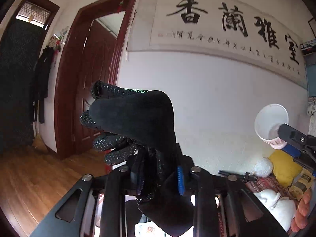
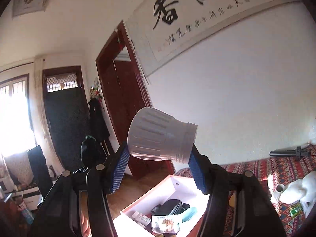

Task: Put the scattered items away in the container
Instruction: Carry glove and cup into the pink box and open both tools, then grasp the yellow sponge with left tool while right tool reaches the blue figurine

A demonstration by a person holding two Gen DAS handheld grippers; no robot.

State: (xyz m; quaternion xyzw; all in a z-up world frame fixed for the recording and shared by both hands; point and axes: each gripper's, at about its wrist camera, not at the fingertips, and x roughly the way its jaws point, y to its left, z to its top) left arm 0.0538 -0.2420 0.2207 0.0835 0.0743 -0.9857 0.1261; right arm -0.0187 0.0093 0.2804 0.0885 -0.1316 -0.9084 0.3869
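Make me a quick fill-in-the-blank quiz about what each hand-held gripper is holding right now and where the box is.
1. The left hand-held gripper holds a black textured ____.
2. The right hand-held gripper grips a ribbed plastic cup coloured ____.
3. The open white storage box lies ____ that cup.
4. The cup is tipped on its ____.

Missing words: glove; white; below; side

Left gripper (image 1: 158, 179) with matte black angular fingers, round silver screw heads, a ribbed blue pad (image 1: 180, 180), slotted cut-outs in its black side plates, right gripper (image 2: 158, 169) of matching black build, two ridged blue pads (image 2: 119, 170)
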